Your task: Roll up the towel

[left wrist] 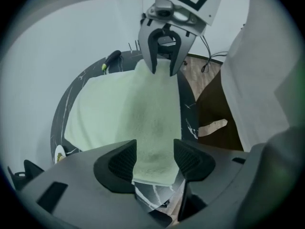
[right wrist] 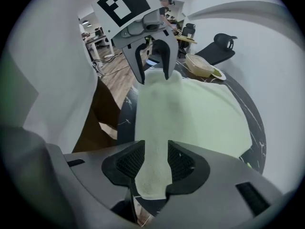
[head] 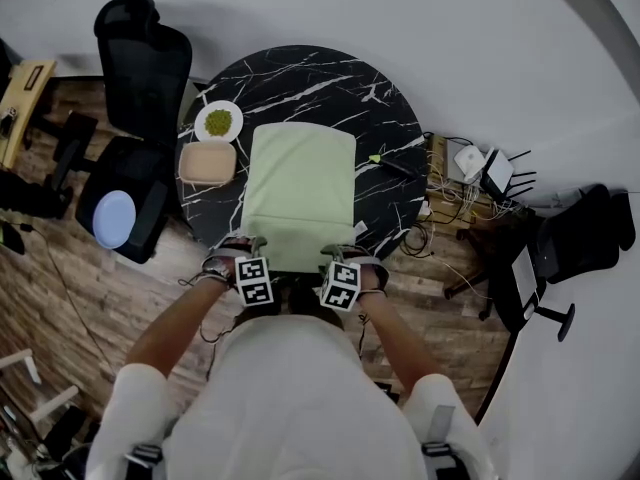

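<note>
one round black marble table [head: 310, 73] bears one pale green towel [head: 300, 188], spread flat, its near edge by the rim closest to us. we judge the roll is only starting, since no turn is made yet. of our two claws, the left gripper [left wrist: 155, 162] and right gripper [right wrist: 156, 162] both stand apart, each straddling a near corner unpinched. next both must close on that edge and fold it over evenly. one beige dish [head: 207, 163] and one small plate [head: 218, 122] sit left of the towel.
</note>
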`<move>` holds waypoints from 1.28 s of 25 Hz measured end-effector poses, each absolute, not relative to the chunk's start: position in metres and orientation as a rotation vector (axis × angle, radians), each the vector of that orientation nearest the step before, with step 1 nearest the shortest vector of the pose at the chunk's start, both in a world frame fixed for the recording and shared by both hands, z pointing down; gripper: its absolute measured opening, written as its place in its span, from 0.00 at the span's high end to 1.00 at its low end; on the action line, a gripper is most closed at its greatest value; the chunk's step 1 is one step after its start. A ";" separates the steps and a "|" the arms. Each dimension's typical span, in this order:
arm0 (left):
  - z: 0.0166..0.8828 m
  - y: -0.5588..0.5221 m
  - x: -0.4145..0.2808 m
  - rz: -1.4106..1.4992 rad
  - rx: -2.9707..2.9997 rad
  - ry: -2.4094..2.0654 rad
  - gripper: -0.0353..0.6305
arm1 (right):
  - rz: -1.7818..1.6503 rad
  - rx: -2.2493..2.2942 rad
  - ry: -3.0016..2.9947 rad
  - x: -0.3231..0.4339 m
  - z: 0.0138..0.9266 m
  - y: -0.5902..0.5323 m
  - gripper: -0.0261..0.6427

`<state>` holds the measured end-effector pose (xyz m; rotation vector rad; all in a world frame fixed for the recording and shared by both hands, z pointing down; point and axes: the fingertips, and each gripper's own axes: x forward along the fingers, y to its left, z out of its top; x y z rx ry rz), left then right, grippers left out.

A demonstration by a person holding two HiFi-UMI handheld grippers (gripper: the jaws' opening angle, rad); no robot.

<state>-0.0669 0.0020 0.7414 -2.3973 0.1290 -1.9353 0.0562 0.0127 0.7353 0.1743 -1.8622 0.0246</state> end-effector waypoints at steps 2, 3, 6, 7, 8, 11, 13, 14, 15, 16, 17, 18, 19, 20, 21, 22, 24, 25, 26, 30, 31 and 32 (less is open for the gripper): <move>0.753 0.014 -0.067 -1.967 -2.363 0.067 0.60 | 0.024 0.132 -1.851 0.052 0.742 0.025 0.75; 0.759 0.019 -0.069 -1.987 -2.346 0.044 0.60 | 0.023 0.117 -1.843 0.051 0.746 0.030 0.75; 0.774 0.031 -0.078 -2.042 -2.316 0.022 0.62 | 0.029 0.096 -1.814 0.054 0.758 0.037 0.75; 0.777 0.033 -0.080 -2.052 -2.311 0.026 0.64 | 0.034 0.095 -1.803 0.056 0.762 0.038 0.75; 0.778 0.036 -0.082 -2.058 -2.305 0.031 0.67 | 0.038 0.093 -1.791 0.059 0.765 0.039 0.75; 0.780 0.039 -0.088 -2.070 -2.283 0.060 0.75 | 0.037 0.087 -1.774 0.064 0.771 0.041 0.75; 0.781 0.039 -0.091 -2.075 -2.279 0.093 0.81 | 0.025 0.094 -1.774 0.065 0.773 0.042 0.76; 0.781 0.038 -0.091 -2.079 -2.280 0.110 0.85 | 0.012 0.100 -1.774 0.065 0.774 0.041 0.79; 0.781 0.037 -0.092 -2.084 -2.280 0.123 0.88 | -0.002 0.104 -1.774 0.065 0.774 0.040 0.82; 0.780 0.036 -0.092 -2.091 -2.278 0.129 0.90 | -0.012 0.107 -1.773 0.065 0.774 0.039 0.89; 0.780 0.036 -0.092 -2.097 -2.276 0.128 0.91 | -0.014 0.106 -1.773 0.064 0.773 0.038 0.93; 0.779 0.035 -0.092 -2.102 -2.277 0.125 0.91 | -0.009 0.103 -1.775 0.064 0.772 0.038 0.94; 0.777 0.035 -0.092 -2.106 -2.283 0.120 0.91 | 0.002 0.097 -1.777 0.065 0.770 0.039 0.94; 0.776 0.037 -0.092 -2.110 -2.295 0.113 0.91 | 0.017 0.089 -1.779 0.065 0.769 0.040 0.94; 0.775 0.039 -0.092 -2.117 -2.314 0.102 0.91 | 0.038 0.077 -1.779 0.066 0.768 0.043 0.94; 0.774 0.044 -0.091 -2.127 -2.334 0.084 0.91 | 0.067 0.059 -1.777 0.067 0.767 0.048 0.94; 0.771 0.058 -0.091 -2.149 -2.358 0.013 0.92 | 0.147 0.001 -1.765 0.068 0.766 0.064 0.94; 0.770 0.067 -0.091 -2.159 -2.357 -0.041 0.92 | 0.194 -0.037 -1.757 0.068 0.766 0.075 0.94; 0.769 0.078 -0.092 -2.169 -2.349 -0.102 0.92 | 0.245 -0.076 -1.750 0.067 0.765 0.087 0.94; 0.766 0.125 -0.094 -2.255 -2.379 -0.271 0.92 | 0.435 -0.223 -1.719 0.063 0.761 0.136 0.94; 0.765 0.134 -0.094 -2.291 -2.418 -0.284 0.92 | 0.460 -0.253 -1.707 0.064 0.761 0.146 0.94; 0.764 0.142 -0.095 -2.323 -2.457 -0.296 0.92 | 0.477 -0.276 -1.694 0.066 0.761 0.153 0.94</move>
